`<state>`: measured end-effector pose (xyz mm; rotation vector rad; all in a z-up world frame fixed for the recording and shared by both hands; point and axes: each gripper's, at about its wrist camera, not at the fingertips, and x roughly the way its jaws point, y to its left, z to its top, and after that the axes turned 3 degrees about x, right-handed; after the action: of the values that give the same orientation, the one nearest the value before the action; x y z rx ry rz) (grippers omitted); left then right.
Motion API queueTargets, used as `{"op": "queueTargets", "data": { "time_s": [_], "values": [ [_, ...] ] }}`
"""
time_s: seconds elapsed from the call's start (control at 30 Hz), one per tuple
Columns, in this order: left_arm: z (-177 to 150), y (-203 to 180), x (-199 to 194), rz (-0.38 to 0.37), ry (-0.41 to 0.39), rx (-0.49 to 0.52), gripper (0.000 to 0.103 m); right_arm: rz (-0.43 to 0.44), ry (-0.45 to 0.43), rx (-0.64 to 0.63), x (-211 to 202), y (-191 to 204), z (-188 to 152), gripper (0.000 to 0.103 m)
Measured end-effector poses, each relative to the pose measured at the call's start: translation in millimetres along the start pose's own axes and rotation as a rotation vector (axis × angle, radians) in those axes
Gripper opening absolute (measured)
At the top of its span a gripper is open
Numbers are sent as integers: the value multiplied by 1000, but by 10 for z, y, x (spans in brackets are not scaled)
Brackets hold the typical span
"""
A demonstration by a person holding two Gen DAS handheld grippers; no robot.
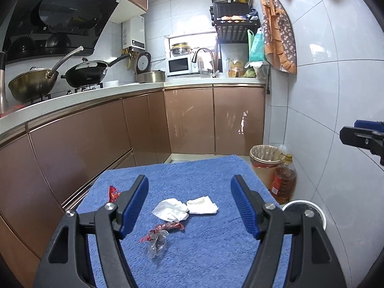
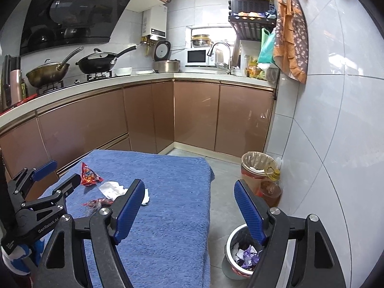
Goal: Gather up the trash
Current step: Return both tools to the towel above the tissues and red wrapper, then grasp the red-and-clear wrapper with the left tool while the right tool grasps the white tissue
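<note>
red snack packet (image 2: 89, 175): far left of the tissues on the blue-towelled bench (image 1: 204, 252)
left gripper (image 1: 189, 207): fingers wide apart, nothing in them, above the tissues
tissues (image 1: 184, 208): two white crumpled bits, mid-bench
torn wrapper (image 1: 159, 235): just in front of the tissues
right gripper (image 2: 189, 208): fingers spread, empty, right of the tissues
small bin (image 2: 242, 252): on the floor, right of the tissues, wrappers inside

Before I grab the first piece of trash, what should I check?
1. Left gripper open: ok.
2. Right gripper open and empty: ok.
3. Crumpled tissue lies free on the blue towel, between the left fingers: ok.
4. Red wrapper is apart from the tissue: cannot tell, they may touch.
5. Small bin by the table is open on top: ok.
6. Room left in that bin: cannot tell.
</note>
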<state>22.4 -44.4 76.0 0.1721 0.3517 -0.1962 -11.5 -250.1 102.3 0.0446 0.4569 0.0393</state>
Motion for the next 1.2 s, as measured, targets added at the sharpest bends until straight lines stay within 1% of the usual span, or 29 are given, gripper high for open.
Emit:
{"op": "queueTargets", "data": {
  "time_s": [0.2,0.43,0.53,0.63,0.7,0.8,0.87,1.03,1.2],
  "values": [
    [-188,283,140,-1,38,-38,69,31,19,-22,148,120,42,75],
    [-384,737,295,80,68,-19,69,89,74,-22,520,244,40,75],
    [-470,920,379,84,93,-8,69,117,101,-33,694,308,18,75],
    [-600,1049,489,31,139,-16,69,159,134,-37,891,370,-13,75],
    [-715,1085,574,-33,180,-19,69,189,158,-41,1028,423,-49,75],
    [-882,1059,725,-114,244,-21,69,226,196,-55,1250,517,-104,75],
    [-957,1007,865,-151,285,-17,69,254,227,-68,1422,596,-162,75],
    [-1045,857,1198,-219,345,-3,69,330,299,-86,1845,790,-287,75],
    [-1095,826,1516,-247,386,-4,69,392,361,-86,2198,928,-390,75]
  ]
}}
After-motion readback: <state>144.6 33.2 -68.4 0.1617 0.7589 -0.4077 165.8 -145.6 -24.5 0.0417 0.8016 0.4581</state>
